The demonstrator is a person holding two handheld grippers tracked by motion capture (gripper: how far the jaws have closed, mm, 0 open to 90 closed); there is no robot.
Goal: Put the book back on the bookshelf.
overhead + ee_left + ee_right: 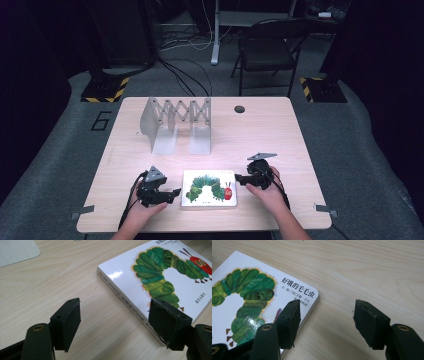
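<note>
A white board book (209, 188) with a green caterpillar on its cover lies flat near the table's front edge. My left gripper (173, 193) sits just left of the book, open, its tips pointing at the book's left edge. In the left gripper view the book (160, 277) lies to the right and the open gripper (115, 307) has its right jaw above the spine's near corner. My right gripper (239, 178) is at the book's right edge, open. In the right gripper view the gripper (328, 306) has one jaw above the book's corner (309, 293) and the other above bare table.
A grey metal expanding book rack (175, 122) stands upright at the back left of the wooden table (270, 135). A round cable hole (239, 109) lies behind it to the right. A black folding chair (267, 47) and floor cables are beyond the table.
</note>
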